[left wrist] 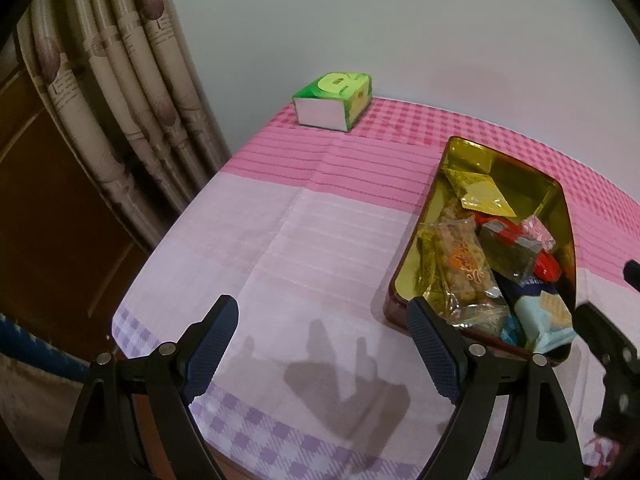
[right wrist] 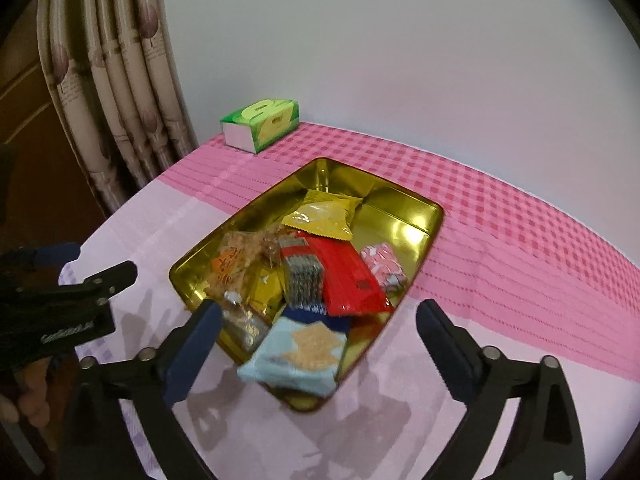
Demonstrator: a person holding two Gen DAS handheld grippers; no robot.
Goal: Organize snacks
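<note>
A gold tin (right wrist: 404, 204) stands on the pink checked tablecloth and holds several snack packs: a yellow pack (right wrist: 324, 216), a red pack (right wrist: 348, 276), a pale blue cracker pack (right wrist: 296, 360) at the near rim, a clear pack of orange snacks (right wrist: 236, 258) and a pink pack (right wrist: 382, 264). My right gripper (right wrist: 320, 336) is open and empty, just above the tin's near end. My left gripper (left wrist: 324, 340) is open and empty over bare cloth, left of the tin (left wrist: 516, 172). The cracker pack (left wrist: 544, 316) also shows there.
A green tissue box (left wrist: 332, 100) sits at the table's far left corner, by the white wall; it also shows in the right wrist view (right wrist: 260, 122). Patterned curtains (left wrist: 120, 100) hang beyond the table's left edge. The left gripper's body shows at the left of the right wrist view (right wrist: 72, 300).
</note>
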